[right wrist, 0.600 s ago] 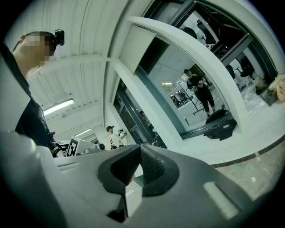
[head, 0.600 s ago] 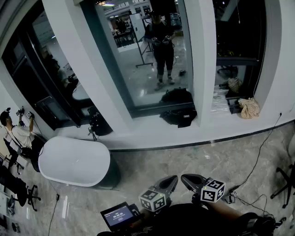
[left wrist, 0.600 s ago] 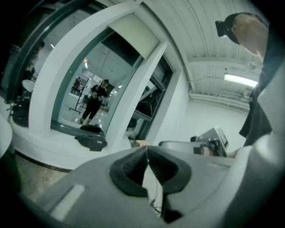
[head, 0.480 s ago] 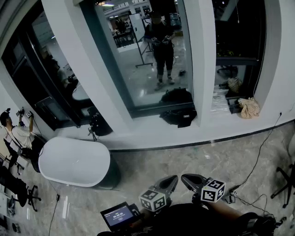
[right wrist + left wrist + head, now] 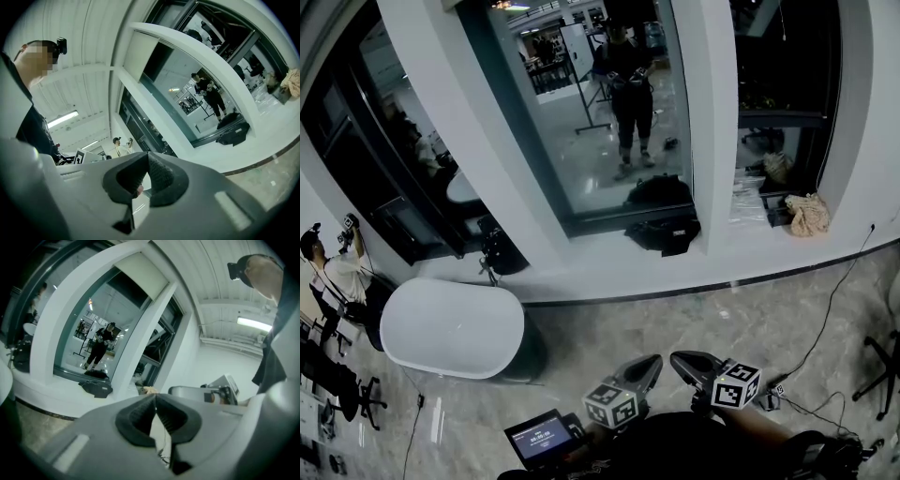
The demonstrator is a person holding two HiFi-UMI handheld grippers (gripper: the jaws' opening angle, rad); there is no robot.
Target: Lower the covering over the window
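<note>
Far off to the left of the left claw (image 5: 653,361), the person (image 5: 328,277) standing there has drawn the raised hands (image 5: 347,223) closer together and a touch higher. The two held things that showed apart now read as one clump.

Otherwise the head view has only tipped slightly. The window (image 5: 600,103) ahead of both claws leans a little more, and its top edge is cut off further. The cloth bundle (image 5: 809,215) on the sill, ahead and to the right of the right claw (image 5: 675,358), sits a shade higher in the picture. That claw's marker cube (image 5: 737,384) has edged barely rightward.
</note>
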